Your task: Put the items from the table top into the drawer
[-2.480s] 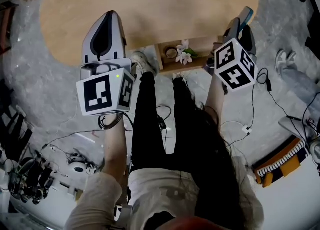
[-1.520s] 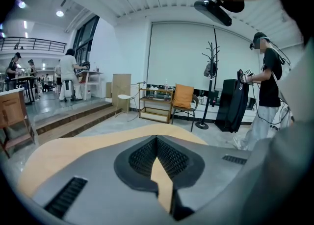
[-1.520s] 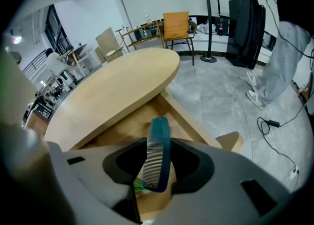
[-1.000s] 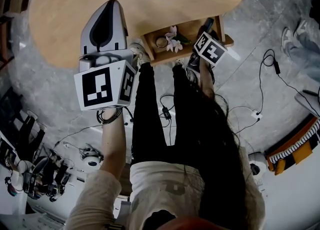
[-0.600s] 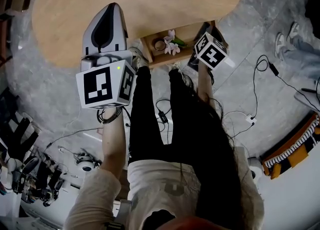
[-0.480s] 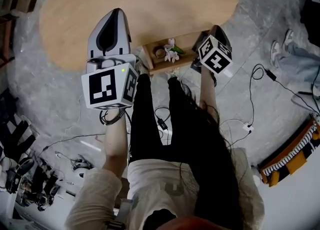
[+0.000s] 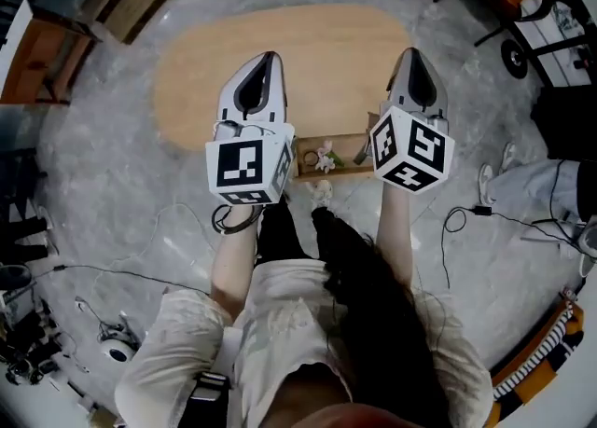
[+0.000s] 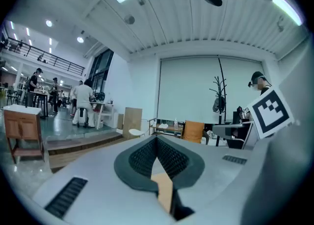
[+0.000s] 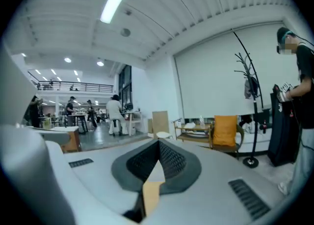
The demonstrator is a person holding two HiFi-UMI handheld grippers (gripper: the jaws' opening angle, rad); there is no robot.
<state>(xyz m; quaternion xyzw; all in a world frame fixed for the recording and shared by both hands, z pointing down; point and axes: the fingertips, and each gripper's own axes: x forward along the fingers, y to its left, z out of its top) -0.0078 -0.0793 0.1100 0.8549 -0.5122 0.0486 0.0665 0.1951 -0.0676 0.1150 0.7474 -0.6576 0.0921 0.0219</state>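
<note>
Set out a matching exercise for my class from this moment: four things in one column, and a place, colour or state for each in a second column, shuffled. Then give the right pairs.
Column one
1. table top
2. drawer
3. flower
4. right tool

Column two
a. pulled open at the table's near edge
b. shut, with nothing in it
c. oval, light wood
d. white and pink, lying in the drawer

Pairs: 1-c, 2-a, 3-d, 4-b
</note>
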